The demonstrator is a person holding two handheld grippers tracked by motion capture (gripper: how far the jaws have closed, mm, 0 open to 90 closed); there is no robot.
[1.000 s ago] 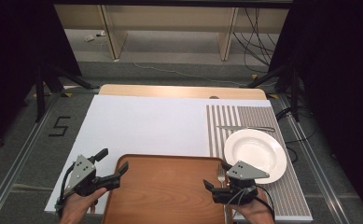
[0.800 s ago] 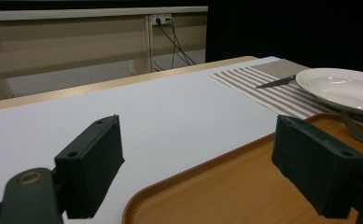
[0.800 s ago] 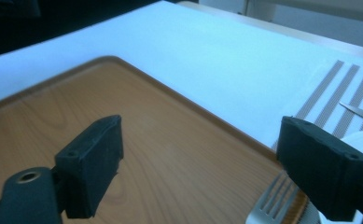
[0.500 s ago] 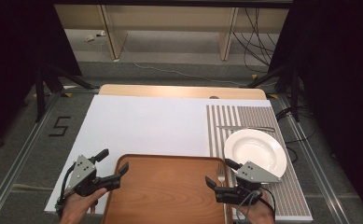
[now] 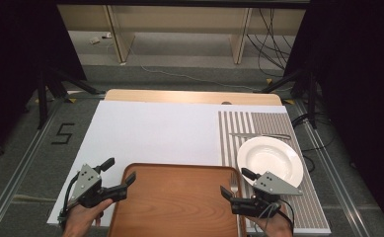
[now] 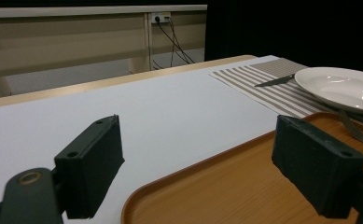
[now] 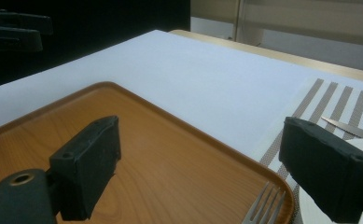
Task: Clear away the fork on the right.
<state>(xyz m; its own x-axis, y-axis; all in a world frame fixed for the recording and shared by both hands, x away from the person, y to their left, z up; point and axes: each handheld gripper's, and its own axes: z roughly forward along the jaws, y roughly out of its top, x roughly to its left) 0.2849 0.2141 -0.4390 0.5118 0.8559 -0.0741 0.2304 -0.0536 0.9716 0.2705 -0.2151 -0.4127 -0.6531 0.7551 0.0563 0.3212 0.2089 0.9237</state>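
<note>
A wooden tray (image 5: 174, 202) lies at the counter's (image 5: 155, 133) near edge, on the white sheet (image 5: 150, 128), with its right edge against the striped placemat (image 5: 258, 128). The left tool (image 5: 119, 177) stands wide open astride the tray's far left corner, one jaw over the sheet and one over the wood, gripping nothing. The right tool (image 5: 236, 182) has just been opening and now stands wide open over the tray's far right corner, empty. A fork (image 7: 263, 205) lies at that corner. A white plate (image 5: 270, 160) and a knife (image 5: 259, 136) rest on the placemat.
</note>
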